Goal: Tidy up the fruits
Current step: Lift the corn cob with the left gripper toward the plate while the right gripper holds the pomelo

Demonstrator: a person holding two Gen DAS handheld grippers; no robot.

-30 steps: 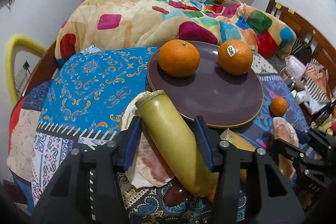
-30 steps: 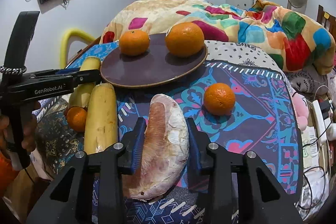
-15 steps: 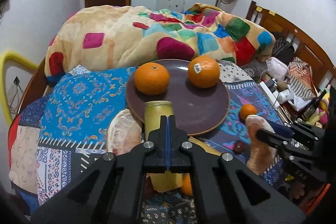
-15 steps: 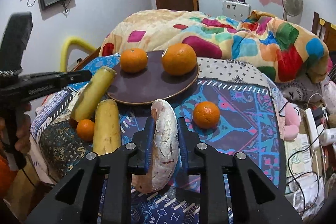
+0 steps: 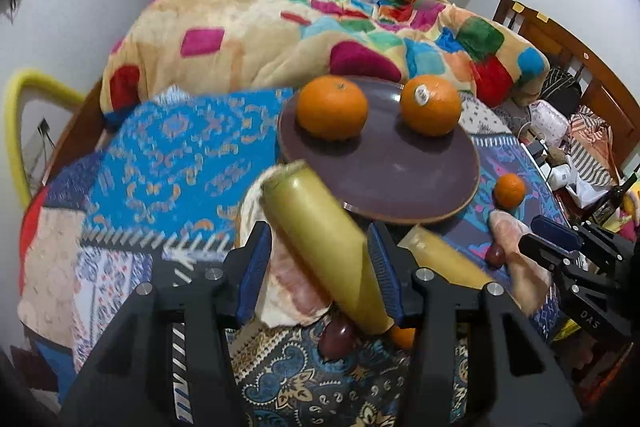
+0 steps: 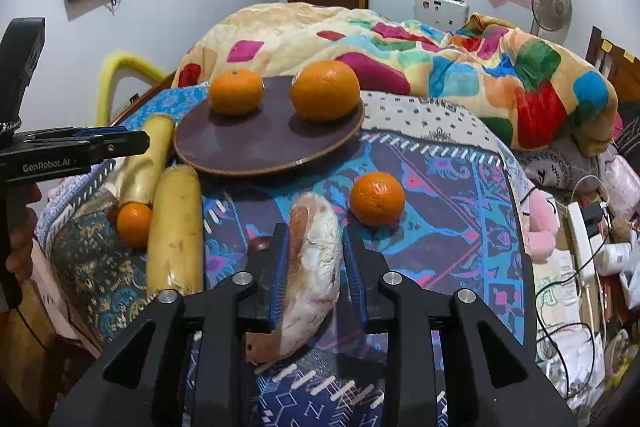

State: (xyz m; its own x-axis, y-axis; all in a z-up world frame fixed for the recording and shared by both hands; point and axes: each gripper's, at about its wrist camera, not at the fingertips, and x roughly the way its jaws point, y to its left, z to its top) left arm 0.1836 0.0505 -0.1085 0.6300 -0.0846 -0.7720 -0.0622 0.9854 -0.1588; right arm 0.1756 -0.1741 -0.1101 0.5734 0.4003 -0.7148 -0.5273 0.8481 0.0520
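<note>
A dark purple plate on the patterned cloth holds two oranges; it also shows in the right wrist view. My left gripper is shut on a yellow-green banana, tilted up toward the plate rim. My right gripper is shut on a pale pink-white fruit wedge, held on edge. A second banana and a small orange lie at the left. Another small orange sits just ahead of the right gripper.
A second pink-white wedge and a dark red grape lie under the left gripper. A bunched colourful blanket fills the back of the bed. Clutter and cables lie beyond the right edge.
The left gripper went from empty and shut above the banana to gripping it, lower and closer. The right gripper stays on the wedge and has shifted slightly forward.
</note>
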